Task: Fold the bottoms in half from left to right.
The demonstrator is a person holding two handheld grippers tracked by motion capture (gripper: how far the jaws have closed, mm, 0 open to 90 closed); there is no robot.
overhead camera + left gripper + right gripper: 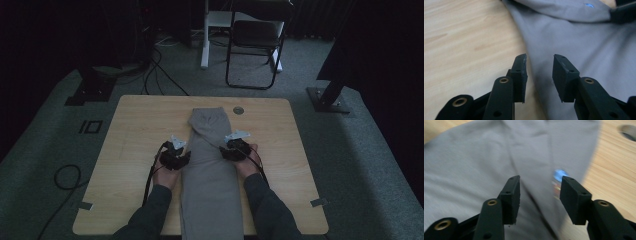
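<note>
On the table [135, 130], folded grey trousers [210, 165] lie lengthwise.

Blurred blue tag [560, 175] on trousers [210, 175], lettering unreadable; trousers' near end cut off by btm edge.

High view: you look forward and down from above your side of the table [135, 115].
Left gripper view: rides close, facing the grey cloth's [579, 42] left edge.
Right gripper view: close over the same cloth.
Shared: cloth and tabletop.
</note>
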